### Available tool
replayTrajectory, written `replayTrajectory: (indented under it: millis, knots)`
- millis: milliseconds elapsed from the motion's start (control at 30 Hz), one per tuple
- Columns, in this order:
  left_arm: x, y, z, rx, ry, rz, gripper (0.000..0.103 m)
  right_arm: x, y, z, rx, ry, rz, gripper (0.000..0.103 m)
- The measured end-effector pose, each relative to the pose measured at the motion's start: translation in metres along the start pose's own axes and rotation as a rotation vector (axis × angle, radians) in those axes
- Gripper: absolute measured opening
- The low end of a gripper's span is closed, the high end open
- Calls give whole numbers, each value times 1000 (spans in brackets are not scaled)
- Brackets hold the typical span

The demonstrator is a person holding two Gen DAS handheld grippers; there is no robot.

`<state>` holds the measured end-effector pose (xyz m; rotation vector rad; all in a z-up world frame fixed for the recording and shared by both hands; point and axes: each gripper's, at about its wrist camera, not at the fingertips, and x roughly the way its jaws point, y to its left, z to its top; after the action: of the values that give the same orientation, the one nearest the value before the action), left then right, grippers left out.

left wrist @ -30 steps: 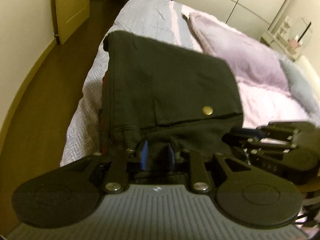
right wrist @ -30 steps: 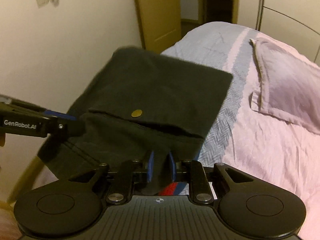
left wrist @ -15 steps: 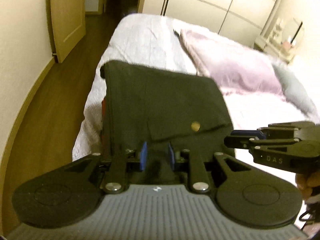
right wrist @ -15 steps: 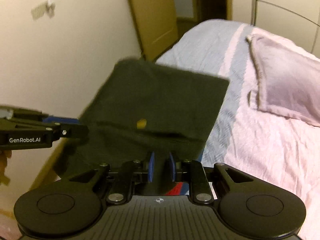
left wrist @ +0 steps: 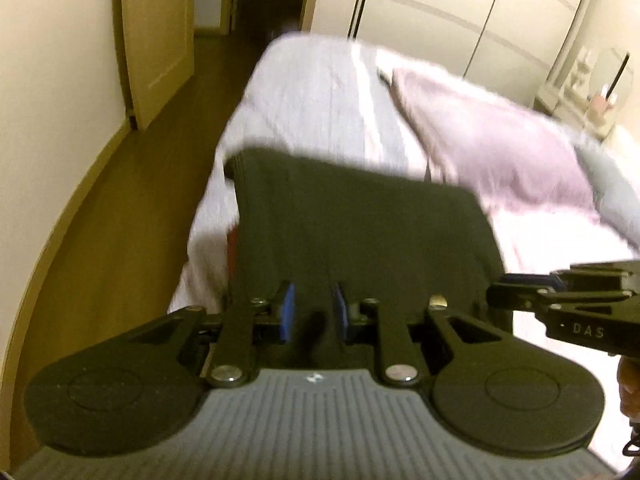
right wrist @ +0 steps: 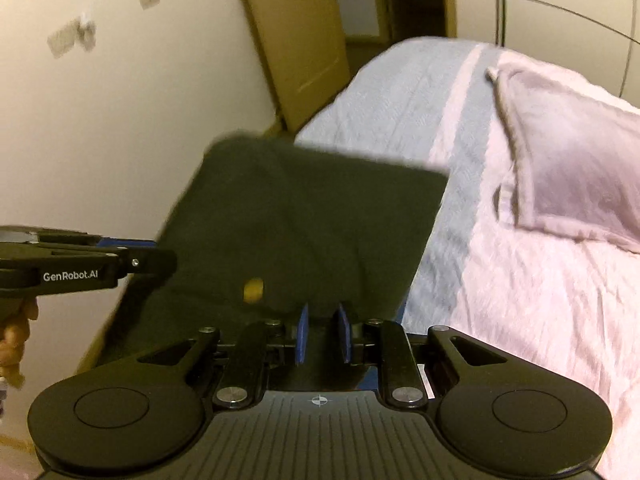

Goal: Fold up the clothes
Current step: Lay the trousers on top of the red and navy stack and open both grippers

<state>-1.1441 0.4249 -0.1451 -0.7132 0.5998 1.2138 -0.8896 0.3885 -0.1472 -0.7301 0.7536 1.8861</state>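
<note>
A folded pair of black trousers [left wrist: 360,236] with a brass button [right wrist: 253,290] hangs in the air above the near edge of the bed, held by both grippers. My left gripper [left wrist: 311,312] is shut on the near left edge of the trousers. My right gripper [right wrist: 323,334] is shut on the near right edge. The right gripper also shows in the left wrist view [left wrist: 560,292], and the left gripper shows in the right wrist view [right wrist: 100,264]. The trousers [right wrist: 304,224] look blurred. A red item [left wrist: 231,240] peeks out from under them.
The bed [left wrist: 320,92] has a grey-blue cover and a pink sheet [right wrist: 540,300]. A mauve pillow [left wrist: 488,140] lies at its right side. Wooden floor [left wrist: 120,208], a wall and a door [left wrist: 156,32] are on the left. White wardrobe doors [left wrist: 460,12] stand behind.
Both grippers have lifted the trousers up and back toward me. The button has slid toward the fingers. The bed looks farther below.
</note>
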Motion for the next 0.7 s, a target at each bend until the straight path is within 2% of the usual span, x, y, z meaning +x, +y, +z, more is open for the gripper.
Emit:
replayTrajectory:
  millis: [133,267,333,433,467,600,700]
  knots:
    - [23,7,37,4,-61,10,20,15,-25,31,34,-79,-69,20]
    - [68,14,54,1,-44,32,20,53,-50,52,74,-110,-86,20]
    - [90,21,51,10,-10,70,20,76,-56,54,74,-89,-81,20]
    - [109,32,42,-9,12,84,19,100,-64,51,86,-23,-58,20]
    - [112,35,40,-14,13,87,19,98,-64,51,87,-26,-50,20]
    - [82,32,33,-44,-43,100,19,67,-57,50,59,-79,-36,20]
    - [40,23,20,-91,-59,66,18,30,-45,36,57,-102,12,20]
